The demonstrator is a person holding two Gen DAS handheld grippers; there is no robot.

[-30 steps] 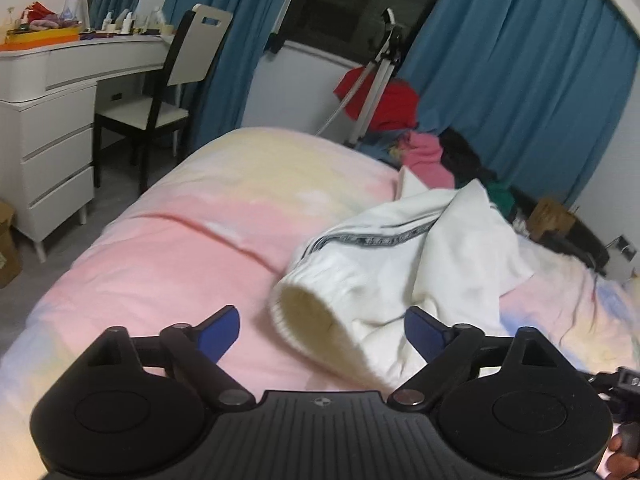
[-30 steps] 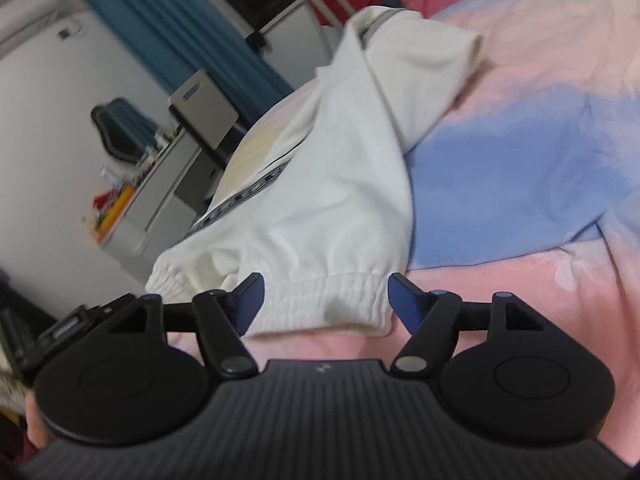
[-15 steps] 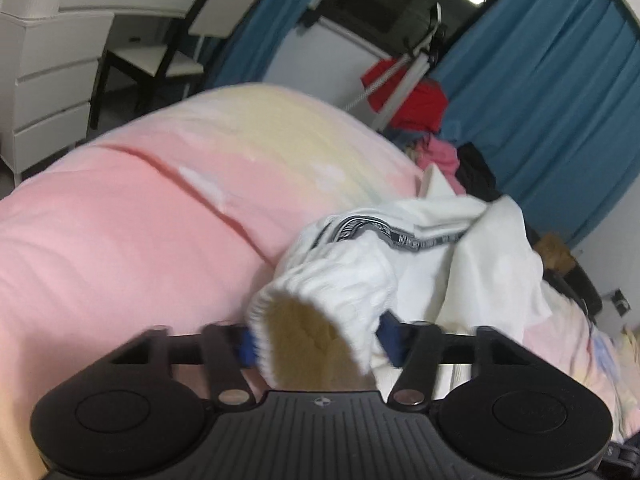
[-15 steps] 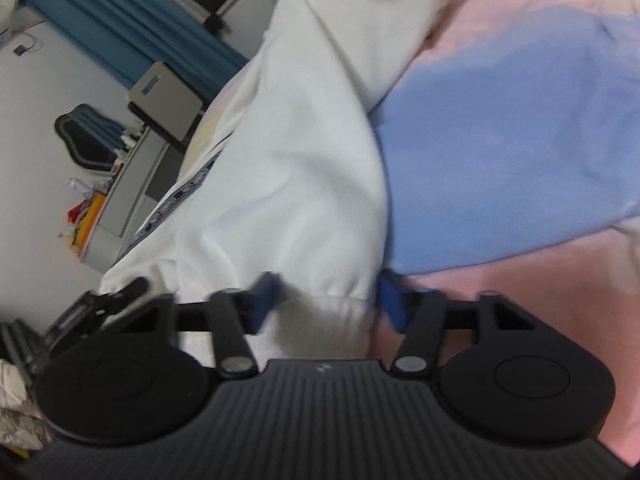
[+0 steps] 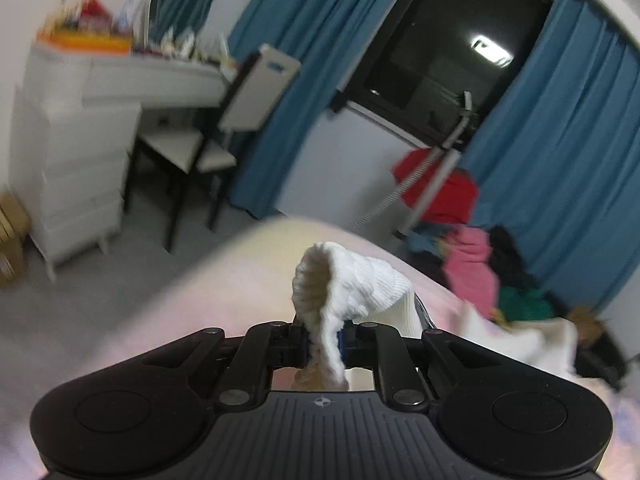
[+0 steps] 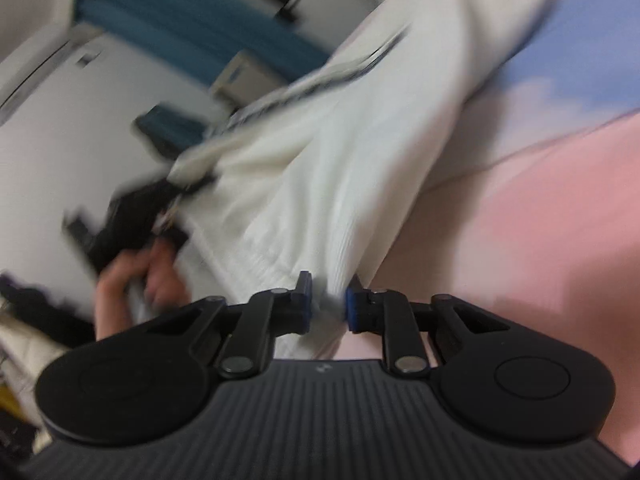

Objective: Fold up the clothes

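The left gripper [image 5: 323, 342] is clamped on the ribbed cuff [image 5: 340, 280] of the white garment [image 6: 340, 152], which stands up above the bed [image 5: 180, 304]. The right gripper [image 6: 328, 304] pinches the garment's elastic hem, just above the bed. The rest trails loose and rumpled across the bed. Judging by that, the cloth wants spreading: draw both grips apart evenly, keep it taut, and lay it flat on the bed before creasing.
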